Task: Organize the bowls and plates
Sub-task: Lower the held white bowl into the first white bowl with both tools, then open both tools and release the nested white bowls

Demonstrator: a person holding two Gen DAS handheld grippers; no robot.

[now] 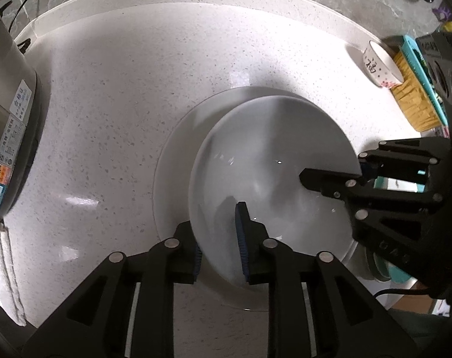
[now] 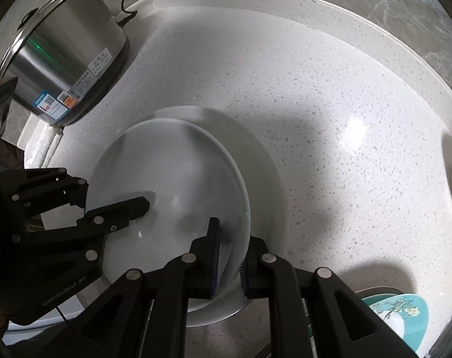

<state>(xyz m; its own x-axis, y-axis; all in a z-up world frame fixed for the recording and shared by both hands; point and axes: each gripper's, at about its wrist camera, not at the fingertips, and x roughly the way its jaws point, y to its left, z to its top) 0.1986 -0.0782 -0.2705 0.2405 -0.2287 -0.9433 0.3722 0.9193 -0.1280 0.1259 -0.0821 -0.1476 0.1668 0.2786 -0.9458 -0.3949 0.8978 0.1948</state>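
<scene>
A white bowl (image 1: 270,161) sits over a larger white plate (image 1: 172,161) on the speckled counter. My left gripper (image 1: 218,238) straddles the bowl's near rim, one finger inside and one outside, closed on the rim. My right gripper (image 2: 229,253) grips the opposite rim of the same bowl (image 2: 172,179) the same way, with the plate (image 2: 264,161) beneath. Each gripper shows in the other's view, the right one (image 1: 360,170) at the bowl's right side and the left one (image 2: 85,197) at its left side.
A steel cooker (image 2: 64,68) with stickers stands at the back left, a folded white towel (image 1: 5,271) beside it. A small patterned cup (image 1: 381,62) and a teal-and-yellow brush (image 1: 416,89) lie at the right. A teal floral plate (image 2: 402,313) sits near the front right edge.
</scene>
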